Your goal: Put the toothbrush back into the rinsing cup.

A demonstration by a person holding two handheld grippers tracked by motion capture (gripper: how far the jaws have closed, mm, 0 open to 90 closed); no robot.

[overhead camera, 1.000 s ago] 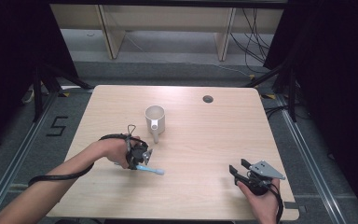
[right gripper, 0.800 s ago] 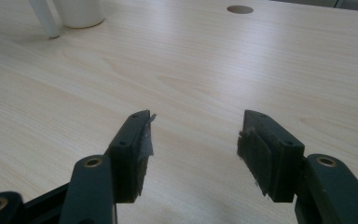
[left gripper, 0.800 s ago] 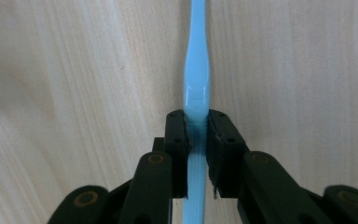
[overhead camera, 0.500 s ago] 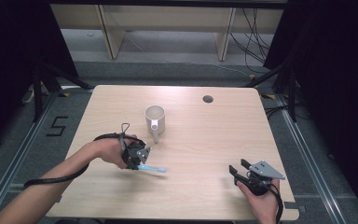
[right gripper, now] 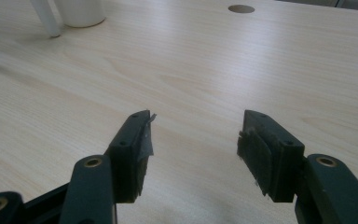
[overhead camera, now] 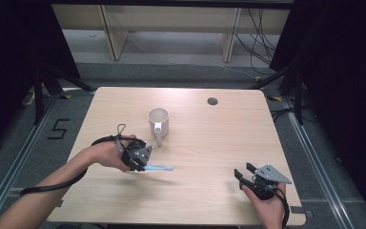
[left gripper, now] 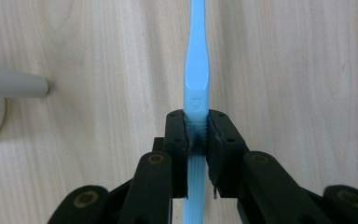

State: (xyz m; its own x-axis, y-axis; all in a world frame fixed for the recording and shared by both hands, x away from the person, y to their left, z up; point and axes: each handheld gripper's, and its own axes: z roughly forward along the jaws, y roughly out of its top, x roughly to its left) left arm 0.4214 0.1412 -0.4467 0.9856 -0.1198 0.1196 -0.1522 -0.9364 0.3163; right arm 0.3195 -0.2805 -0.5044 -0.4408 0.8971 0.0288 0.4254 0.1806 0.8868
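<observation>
The left hand-held gripper [left gripper: 196, 140] is clamped on a blue toothbrush [left gripper: 196, 70], which lies low over the surface [overhead camera: 209, 143] and points away ahead of its jaws. A white mug [overhead camera: 158, 121] stands just beyond and to one side. The step looks like carrying the toothbrush; next likely calls for tilting it upright over the mug. The right hand-held gripper [right gripper: 193, 140] rests open, well apart.

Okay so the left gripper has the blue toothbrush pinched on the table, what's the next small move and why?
Probably lift it straight up a little. The left gripper is shut on the blue toothbrush, which looks to lie flat on the table, so it needs clearance before swinging toward the white mug nearby. The right gripper sits open and apart, out of the way.
</observation>
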